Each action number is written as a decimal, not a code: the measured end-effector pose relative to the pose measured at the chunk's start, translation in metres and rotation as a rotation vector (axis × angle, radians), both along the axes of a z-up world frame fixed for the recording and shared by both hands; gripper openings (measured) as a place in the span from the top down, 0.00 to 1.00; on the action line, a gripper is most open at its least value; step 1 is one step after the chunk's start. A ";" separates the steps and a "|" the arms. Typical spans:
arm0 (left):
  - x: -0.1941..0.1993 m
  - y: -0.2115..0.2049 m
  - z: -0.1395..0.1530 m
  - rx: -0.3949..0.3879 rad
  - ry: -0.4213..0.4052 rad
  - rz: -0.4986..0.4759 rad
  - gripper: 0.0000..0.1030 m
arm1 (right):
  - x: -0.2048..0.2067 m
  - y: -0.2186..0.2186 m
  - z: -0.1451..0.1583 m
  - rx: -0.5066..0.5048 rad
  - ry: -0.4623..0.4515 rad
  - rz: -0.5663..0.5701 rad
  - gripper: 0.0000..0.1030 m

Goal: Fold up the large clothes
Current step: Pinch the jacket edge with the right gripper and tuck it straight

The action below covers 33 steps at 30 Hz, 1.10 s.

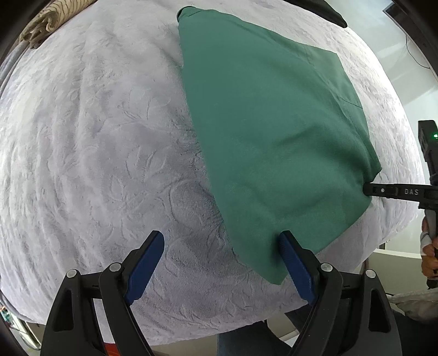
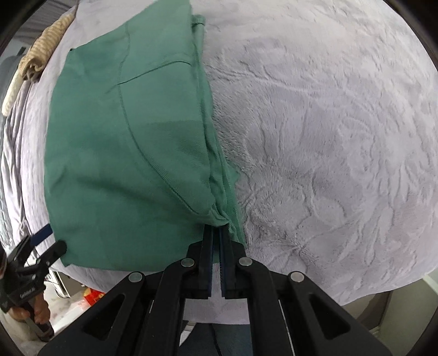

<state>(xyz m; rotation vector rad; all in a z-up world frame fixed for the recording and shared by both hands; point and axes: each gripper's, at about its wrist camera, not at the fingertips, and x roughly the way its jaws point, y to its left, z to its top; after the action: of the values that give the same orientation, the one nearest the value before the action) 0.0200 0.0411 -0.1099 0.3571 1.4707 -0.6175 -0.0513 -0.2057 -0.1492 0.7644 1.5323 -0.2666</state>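
A green garment [image 1: 260, 123] lies folded flat on a pale lilac plush blanket [image 1: 95, 137]. My left gripper [image 1: 221, 237] points straight down over the garment's near corner, jaws wide apart. Its right blue pad [image 1: 290, 254] rests against the cloth edge, and its left pad stands over bare blanket, so nothing is pinched. My right gripper [image 2: 217, 227] is shut on a bunched corner of the green garment [image 2: 123, 137], low on its right edge. In the left wrist view the right gripper [image 1: 368, 189] meets that edge from the right. In the right wrist view the left gripper [image 2: 53, 238] shows at the garment's lower left corner.
A striped beige cloth [image 1: 52, 19] is heaped at the blanket's far edge, and it also shows as the striped cloth [image 2: 43, 49] at upper left. A hand [image 1: 428, 260] grips the right tool's handle. The blanket [image 2: 328, 137] spreads wide to the right of the garment. The bed's near edge runs just below both grippers.
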 end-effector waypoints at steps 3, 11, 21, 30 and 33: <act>-0.002 0.000 0.005 0.010 -0.007 0.000 0.16 | 0.000 -0.001 0.003 0.008 0.005 -0.012 0.96; 0.001 0.004 0.016 0.008 -0.040 0.038 0.16 | -0.012 -0.015 0.056 0.048 -0.197 -0.049 0.93; 0.024 0.012 0.021 0.030 -0.048 0.053 0.16 | -0.010 -0.020 0.020 0.049 -0.123 -0.133 0.89; 0.021 -0.011 0.015 0.047 -0.052 0.044 0.16 | -0.009 -0.029 0.007 0.059 -0.078 -0.128 0.87; 0.022 -0.012 0.015 0.044 -0.048 0.051 0.16 | -0.017 -0.027 0.024 0.049 -0.094 -0.104 0.84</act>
<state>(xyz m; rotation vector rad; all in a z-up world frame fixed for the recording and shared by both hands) 0.0415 0.0287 -0.0952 0.3656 1.4447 -0.5329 -0.0681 -0.2331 -0.1256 0.8846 1.4175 -0.2671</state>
